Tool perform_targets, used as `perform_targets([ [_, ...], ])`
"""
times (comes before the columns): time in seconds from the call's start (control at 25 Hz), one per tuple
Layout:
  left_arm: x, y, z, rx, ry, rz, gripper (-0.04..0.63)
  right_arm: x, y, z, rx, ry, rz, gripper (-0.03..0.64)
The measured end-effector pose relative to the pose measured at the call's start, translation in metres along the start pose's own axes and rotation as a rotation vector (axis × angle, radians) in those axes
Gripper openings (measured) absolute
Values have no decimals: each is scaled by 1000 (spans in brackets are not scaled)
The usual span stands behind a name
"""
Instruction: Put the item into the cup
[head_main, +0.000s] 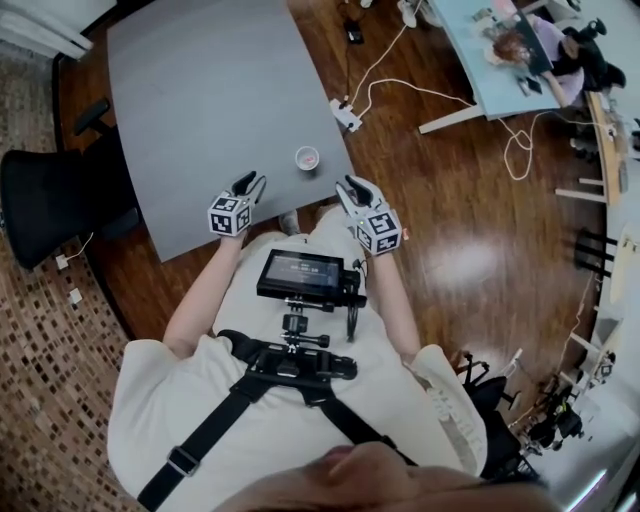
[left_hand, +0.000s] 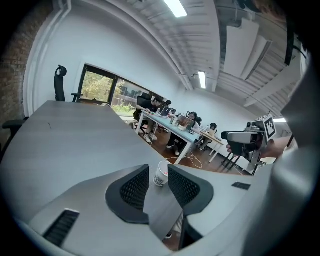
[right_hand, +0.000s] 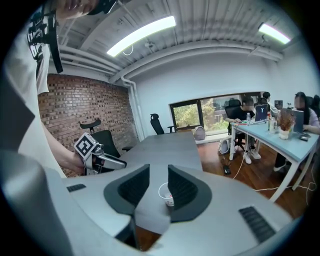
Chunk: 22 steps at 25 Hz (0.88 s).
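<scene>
A small white paper cup (head_main: 307, 158) stands upright on the grey table (head_main: 200, 90), near its front right corner. My left gripper (head_main: 250, 184) hovers over the table's front edge, left of the cup, with its jaws open and empty. My right gripper (head_main: 349, 186) is just off the table's corner, right of the cup, also open and empty. In the left gripper view the cup (left_hand: 161, 174) shows in the gap ahead of the left gripper (left_hand: 158, 183), well beyond the jaws. From the right gripper (right_hand: 158, 186), the cup (right_hand: 168, 193) likewise lies ahead.
A black office chair (head_main: 45, 195) stands left of the table. A power strip with white cables (head_main: 346, 114) lies on the wooden floor beyond the table's right corner. A light desk with seated people (head_main: 500, 50) is at the back right. A monitor (head_main: 300, 275) hangs on my chest rig.
</scene>
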<state>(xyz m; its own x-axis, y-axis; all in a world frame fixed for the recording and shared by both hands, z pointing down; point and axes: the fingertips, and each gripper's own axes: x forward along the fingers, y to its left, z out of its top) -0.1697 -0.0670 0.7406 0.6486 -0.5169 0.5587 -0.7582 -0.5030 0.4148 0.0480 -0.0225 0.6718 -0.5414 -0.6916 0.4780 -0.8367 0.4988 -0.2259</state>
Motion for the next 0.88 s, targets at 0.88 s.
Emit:
perform_targets([
  [0.88,-42,-44,-4,9,-181,-2,43,-9,16,12,107,-91,212,210],
])
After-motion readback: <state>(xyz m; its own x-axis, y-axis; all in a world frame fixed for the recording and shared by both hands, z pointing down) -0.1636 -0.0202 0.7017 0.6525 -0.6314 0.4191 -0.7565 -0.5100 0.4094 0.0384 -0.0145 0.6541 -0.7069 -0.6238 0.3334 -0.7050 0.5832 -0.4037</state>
